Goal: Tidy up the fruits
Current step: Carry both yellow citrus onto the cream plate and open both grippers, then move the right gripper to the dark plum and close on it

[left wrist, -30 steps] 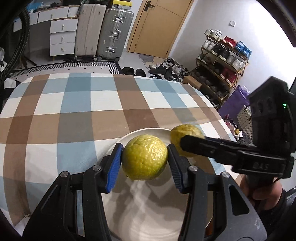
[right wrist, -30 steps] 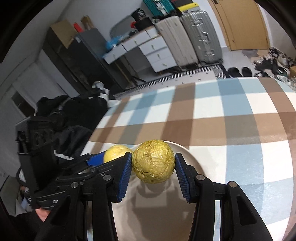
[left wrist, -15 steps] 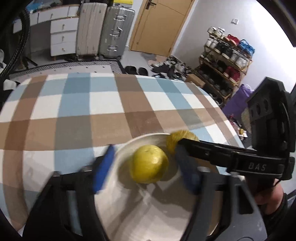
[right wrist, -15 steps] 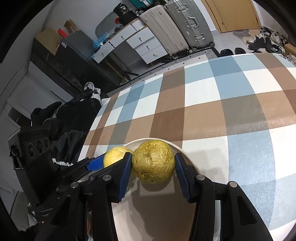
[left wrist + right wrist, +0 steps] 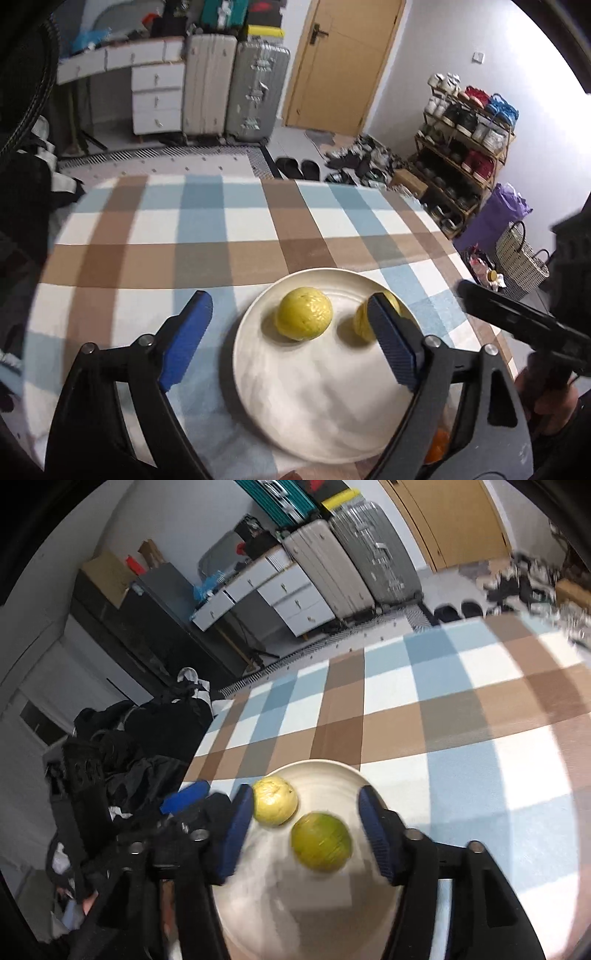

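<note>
A blue pad (image 5: 391, 347) hides part of 1 yellow fruit (image 5: 360, 321).

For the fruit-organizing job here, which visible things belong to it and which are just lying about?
Belongs to the job:
- two yellow-green fruits
- white plate under them
- left gripper and right gripper, jaws opening, pressing on nothing

Just lying about:
- suitcases
- shoe rack
- white drawers
- slippers
</note>
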`<action>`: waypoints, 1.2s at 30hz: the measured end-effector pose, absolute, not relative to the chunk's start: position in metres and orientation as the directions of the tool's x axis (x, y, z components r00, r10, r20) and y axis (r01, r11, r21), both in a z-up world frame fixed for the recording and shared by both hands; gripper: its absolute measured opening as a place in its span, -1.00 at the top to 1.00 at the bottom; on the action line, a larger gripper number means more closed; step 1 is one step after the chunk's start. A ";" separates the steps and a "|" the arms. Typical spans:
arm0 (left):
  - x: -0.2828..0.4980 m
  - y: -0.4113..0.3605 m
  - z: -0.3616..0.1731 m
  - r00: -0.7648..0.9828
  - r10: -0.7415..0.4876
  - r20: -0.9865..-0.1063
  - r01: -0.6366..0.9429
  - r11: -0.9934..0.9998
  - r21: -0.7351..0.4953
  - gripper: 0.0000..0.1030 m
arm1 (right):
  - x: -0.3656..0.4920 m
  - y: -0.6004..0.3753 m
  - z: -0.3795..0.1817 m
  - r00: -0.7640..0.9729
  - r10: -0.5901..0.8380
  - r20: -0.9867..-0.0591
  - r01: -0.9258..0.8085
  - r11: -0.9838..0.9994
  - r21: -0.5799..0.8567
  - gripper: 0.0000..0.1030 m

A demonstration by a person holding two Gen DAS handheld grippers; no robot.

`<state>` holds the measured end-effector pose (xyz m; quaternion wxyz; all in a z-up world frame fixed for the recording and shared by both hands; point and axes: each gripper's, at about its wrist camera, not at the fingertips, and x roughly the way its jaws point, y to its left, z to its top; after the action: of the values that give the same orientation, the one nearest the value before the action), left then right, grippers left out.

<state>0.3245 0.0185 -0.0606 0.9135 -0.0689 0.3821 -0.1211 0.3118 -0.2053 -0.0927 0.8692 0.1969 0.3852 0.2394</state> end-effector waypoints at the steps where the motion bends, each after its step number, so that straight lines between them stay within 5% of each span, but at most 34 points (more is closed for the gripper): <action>1: 0.313 0.019 -0.054 0.694 -0.261 -0.671 0.160 0.965 -0.210 -0.75 | 0.302 -0.207 -0.088 0.606 0.559 -0.566 -0.274 0.815 0.511 -0.46; 3: 0.291 0.021 -0.043 0.724 -0.231 -0.650 0.141 0.972 -0.188 -0.96 | 0.278 -0.213 -0.074 0.647 0.540 -0.538 -0.292 0.827 0.480 -0.70; 6: 0.256 0.021 -0.028 0.769 -0.192 -0.610 0.127 0.981 -0.149 -0.98 | 0.237 -0.222 -0.054 0.712 0.509 -0.484 -0.303 0.844 0.442 -0.99; 14: 0.171 0.026 -0.002 0.803 -0.164 -0.573 0.093 0.984 -0.151 -0.98 | 0.142 -0.232 -0.013 0.848 0.431 -0.308 -0.331 0.885 0.329 -1.00; 36: 0.037 0.007 -0.023 0.774 -0.176 -0.608 0.114 0.984 -0.139 -0.98 | 0.017 -0.194 -0.034 0.883 0.310 -0.353 -0.282 0.951 0.131 -1.00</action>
<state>0.0374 0.0067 -0.0227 0.9407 -0.0470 0.3272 -0.0770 0.0168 -0.1940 -0.0336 0.9695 0.0380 0.1879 0.1526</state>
